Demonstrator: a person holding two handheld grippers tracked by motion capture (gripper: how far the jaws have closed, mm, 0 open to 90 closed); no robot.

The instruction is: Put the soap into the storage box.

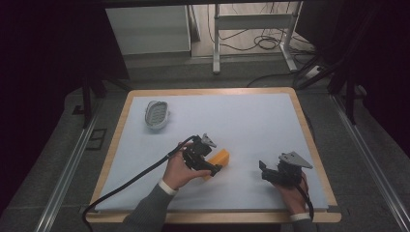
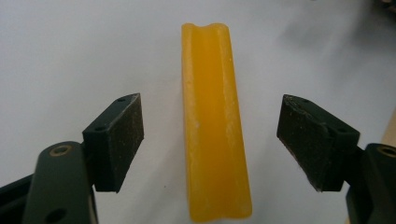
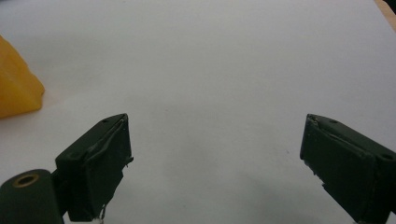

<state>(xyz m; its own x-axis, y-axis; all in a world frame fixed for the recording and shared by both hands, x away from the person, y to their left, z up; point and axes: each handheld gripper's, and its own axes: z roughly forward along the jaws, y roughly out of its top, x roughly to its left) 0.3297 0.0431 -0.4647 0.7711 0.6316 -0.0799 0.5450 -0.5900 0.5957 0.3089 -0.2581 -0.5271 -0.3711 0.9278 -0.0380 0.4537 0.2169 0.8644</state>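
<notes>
- Bench [image 1: 251, 108] with a pale blue-white mat and a wooden edge is what we're looking down on, with our two forearms coming in from the bottom of the high view.
- We've got the left gripper [image 1: 213, 169] sitting right at the yellow block [image 1: 220, 158], which lies roughly mid-bench, a bit toward our side. From above, the gripper's front end overlaps the block's near end.
- From the left gripper view, the yellow block [image 2: 212, 121] runs straight away from us between the two fingers [image 2: 119, 140], long and narrow with a shallow groove down its top face. The fingers are spread wide, one on each side, and neither pad touches the block; there's bare mat showing on both sides.
- Our left hand [image 1: 179, 170] wraps the gripper body, and its black cable [image 1: 130, 181] trails off toward the bench's near left corner.
- The right gripper [image 1: 263, 170] is off to the right of the block, well apart from it, held in our right hand [image 1: 292, 191] near the front edge.
- In the right gripper view its fingers [image 3: 100, 163] are also spread wide with nothing between them, just mat. A corner of the yellow block [image 3: 16, 84] pokes in at the left edge.
- Far left on the mat there's a small white oval basket thing [image 1: 156, 114], well apart from everything else. We can't tell what's in it, if anything.
</notes>
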